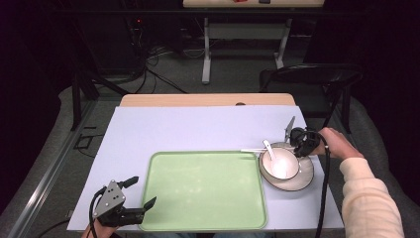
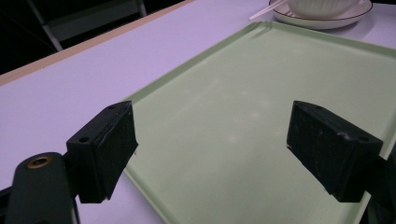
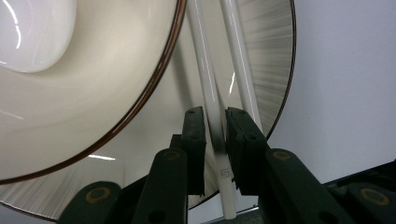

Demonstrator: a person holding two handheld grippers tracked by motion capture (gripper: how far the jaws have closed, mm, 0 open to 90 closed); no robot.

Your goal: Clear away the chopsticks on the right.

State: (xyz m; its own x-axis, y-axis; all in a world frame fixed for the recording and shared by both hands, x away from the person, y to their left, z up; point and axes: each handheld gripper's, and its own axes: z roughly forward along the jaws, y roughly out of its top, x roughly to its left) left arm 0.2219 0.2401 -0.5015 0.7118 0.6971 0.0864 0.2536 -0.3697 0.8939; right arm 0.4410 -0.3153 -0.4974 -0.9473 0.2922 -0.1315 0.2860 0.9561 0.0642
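- Right gripper (image 3: 215, 140) is clamped on one white chopstick (image 3: 210, 100); the stick runs up between the two pads, pinched near its lower end.
- Second chopstick (image 3: 240, 70) lies just beside it, outside the right pad, not gripped.
- Both sticks rest across the plate (image 3: 275, 60), next to the bowl (image 3: 93, 93).
- High view: plate sits on the table (image 1: 198, 129) right of the green tray (image 1: 203, 188), spoon (image 1: 270, 149) in bowl.
- Left gripper (image 1: 141, 194) is released, jaws wide, nothing between, over the tray's near-left corner.
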